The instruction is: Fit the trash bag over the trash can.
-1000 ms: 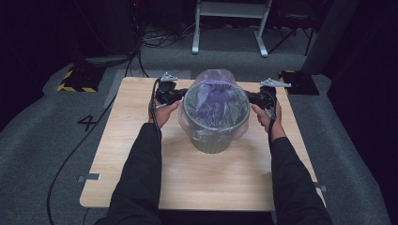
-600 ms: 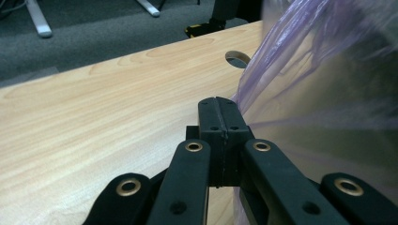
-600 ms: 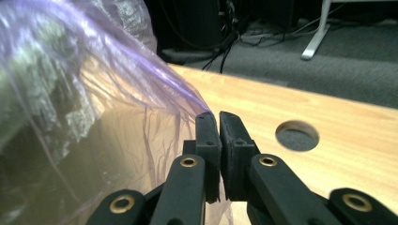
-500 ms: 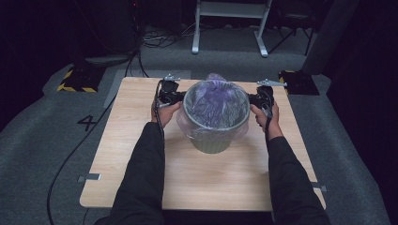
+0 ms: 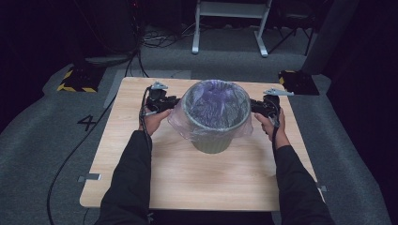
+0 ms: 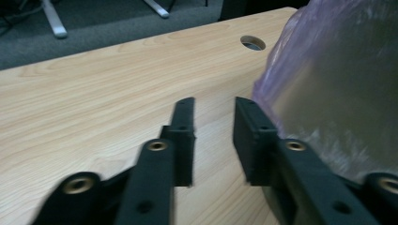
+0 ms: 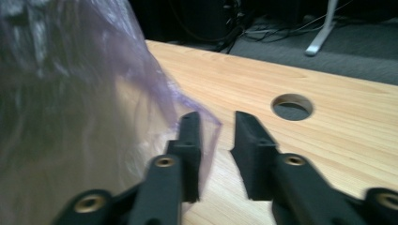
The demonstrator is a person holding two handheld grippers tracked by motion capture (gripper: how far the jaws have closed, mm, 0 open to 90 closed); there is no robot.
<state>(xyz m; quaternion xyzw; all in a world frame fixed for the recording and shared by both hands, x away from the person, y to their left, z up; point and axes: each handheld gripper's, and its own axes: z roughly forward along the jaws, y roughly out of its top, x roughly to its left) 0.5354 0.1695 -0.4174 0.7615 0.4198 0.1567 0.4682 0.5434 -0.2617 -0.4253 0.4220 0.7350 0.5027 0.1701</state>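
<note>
A grey-green bin (image 5: 212, 143) stands mid-table, lined with a thin purple plastic bag (image 5: 215, 101) whose edge is folded down over the rim. My left gripper (image 5: 174, 104) is at the bin's left side and my right gripper (image 5: 254, 107) at its right side, both at rim height. In the left gripper view the left gripper (image 6: 213, 124) is open, with bare wood between the jaws and the bag (image 6: 328, 89) against the right jaw. In the right gripper view the right gripper (image 7: 216, 133) is open, and a corner of the bag (image 7: 70, 93) hangs beside its left jaw.
The bin rests on a wooden table (image 5: 187, 178) with a round cable hole (image 7: 292, 107) near the far edge. Black cables (image 5: 70, 159) trail off the table's left side onto grey carpet. A white stand (image 5: 230, 23) is behind the table.
The bag, which ballooned above the bin, has come down and now lies over the rim. Both hands have dropped slightly beside the bin.
</note>
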